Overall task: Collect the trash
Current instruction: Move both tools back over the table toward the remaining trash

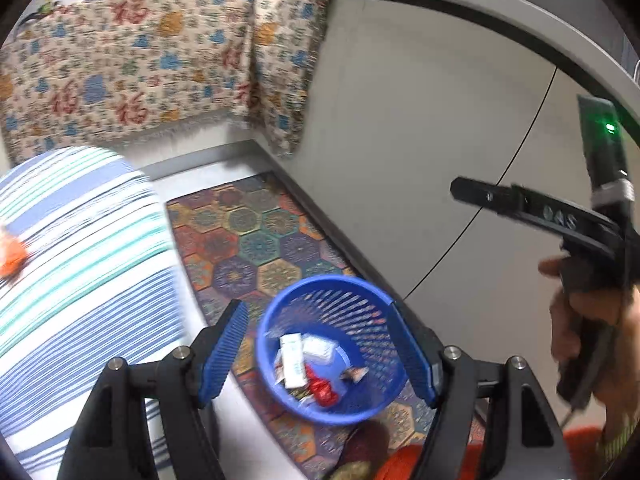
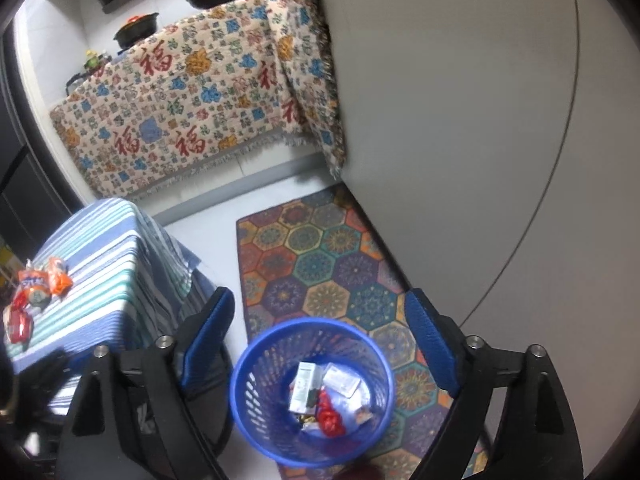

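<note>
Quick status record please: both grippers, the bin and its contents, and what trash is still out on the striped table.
left gripper: open, nothing between the fingers, above the bin
right gripper: open, empty, above the bin
blue basket: upright, partly on the patterned rug
basket contents: white carton, red wrapper, other small wrappers
striped table: orange packets and a red packet lie near its left edge
task: not finished

Basket [image 2: 256,392]: blue, perforated mesh wall.
Trash in basket [image 2: 316,396]: white cartons, one red wrapper.
Rug [image 2: 320,256]: hexagon medallions — red, teal, purple, orange.
Small table's cloth [image 2: 116,264]: blue, white and teal stripes.
Wrappers on it [image 2: 44,280]: orange and red.
Counter cloth [image 2: 180,96]: cream — red characters, blue and orange motifs.
Gripper pads [image 1: 224,344]: blue.
</note>
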Tool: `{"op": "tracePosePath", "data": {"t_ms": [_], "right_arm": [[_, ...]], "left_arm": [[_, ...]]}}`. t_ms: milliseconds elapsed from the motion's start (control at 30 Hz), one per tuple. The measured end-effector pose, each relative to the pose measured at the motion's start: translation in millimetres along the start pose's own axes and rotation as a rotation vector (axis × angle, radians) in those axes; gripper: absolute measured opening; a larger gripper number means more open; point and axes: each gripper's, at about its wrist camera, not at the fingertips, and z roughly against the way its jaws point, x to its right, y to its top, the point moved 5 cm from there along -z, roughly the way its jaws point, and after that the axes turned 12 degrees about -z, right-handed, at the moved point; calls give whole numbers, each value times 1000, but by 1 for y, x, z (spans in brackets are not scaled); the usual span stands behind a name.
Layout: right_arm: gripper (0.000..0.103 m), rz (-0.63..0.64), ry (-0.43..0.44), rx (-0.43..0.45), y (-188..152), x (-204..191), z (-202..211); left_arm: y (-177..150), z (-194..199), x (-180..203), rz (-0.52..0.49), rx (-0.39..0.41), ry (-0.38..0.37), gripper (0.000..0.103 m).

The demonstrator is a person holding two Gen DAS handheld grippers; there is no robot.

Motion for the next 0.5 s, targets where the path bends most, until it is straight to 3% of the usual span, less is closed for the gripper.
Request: {"op": "tracePosePath", "data": {"t_ms": [167, 267, 500], "right_arm": [[89, 96, 18, 6, -8, -39, 2], [89, 169, 44, -5, -20, -74, 0], [89, 363, 186, -64, -76, -184, -5]], "left_arm": [[-43, 49, -42, 36, -25, 91, 74], [-77, 75, -75, 64, -56, 185, 74], [-147, 130, -154, 196, -109, 389, 74]]}}
